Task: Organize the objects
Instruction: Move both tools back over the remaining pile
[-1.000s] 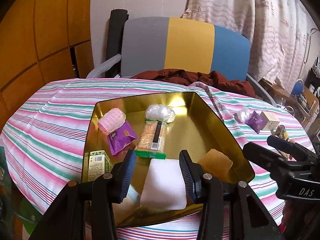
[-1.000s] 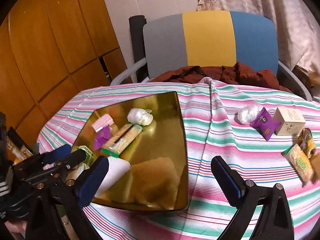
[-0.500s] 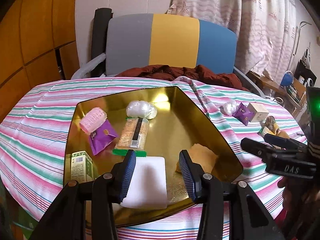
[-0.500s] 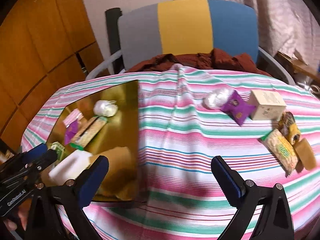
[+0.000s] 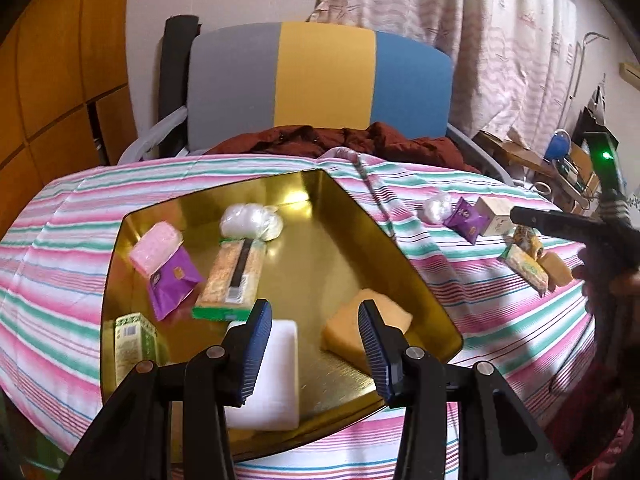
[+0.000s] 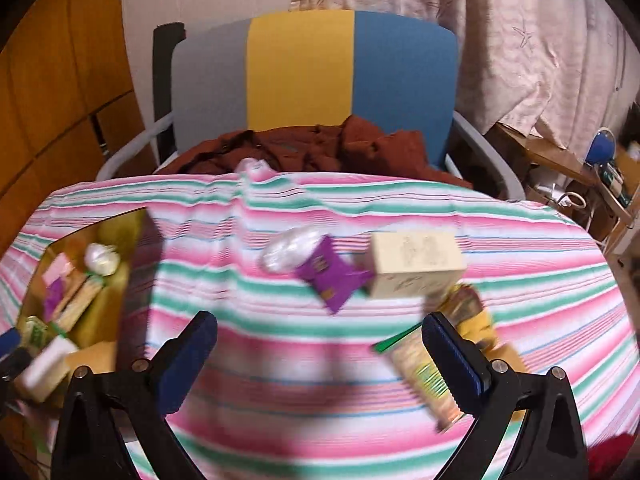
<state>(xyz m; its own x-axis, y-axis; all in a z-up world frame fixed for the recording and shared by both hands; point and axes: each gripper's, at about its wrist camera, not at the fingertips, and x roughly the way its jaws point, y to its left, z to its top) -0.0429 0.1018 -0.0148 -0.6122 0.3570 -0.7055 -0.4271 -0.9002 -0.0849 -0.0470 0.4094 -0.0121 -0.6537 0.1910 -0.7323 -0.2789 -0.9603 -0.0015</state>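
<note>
Step in hand, as a judgement: one drop-off into the gold tray [image 5: 416,280] is finished and the right gripper [image 6: 320,356] is going for the next loose item.

Left gripper [image 5: 312,344]: jaws parted, nothing between them. The white block [image 5: 276,376] lies flat in the tray just below and behind the left finger; the tan sponge [image 5: 360,328] sits beside the right finger. Further ahead in the tray: cracker pack [image 5: 232,276], purple sachet [image 5: 172,284], pink pack [image 5: 156,246], clear wrapped ball [image 5: 250,222], and the green box [image 5: 130,340] off to the left.

Right gripper: jaws wide apart, empty. View is motion-blurred. Ahead of it on the striped cloth [image 6: 280,340]: second clear ball [image 6: 290,254], second purple sachet [image 6: 332,276], cream box [image 6: 416,264]. A green-edged snack pack [image 6: 424,376] lies just inside the right finger, with more small items behind it, too blurred to name.

Next move calls for: pick one target, centre the fingers across its narrow side, come down, close. The snack pack is nearest; the cream box looks wide for the jaw span.

Versus a second ago: the right gripper has swung off the tray to face the loose pile, and the left has backed away from the white block, which stays put in the tray.
</note>
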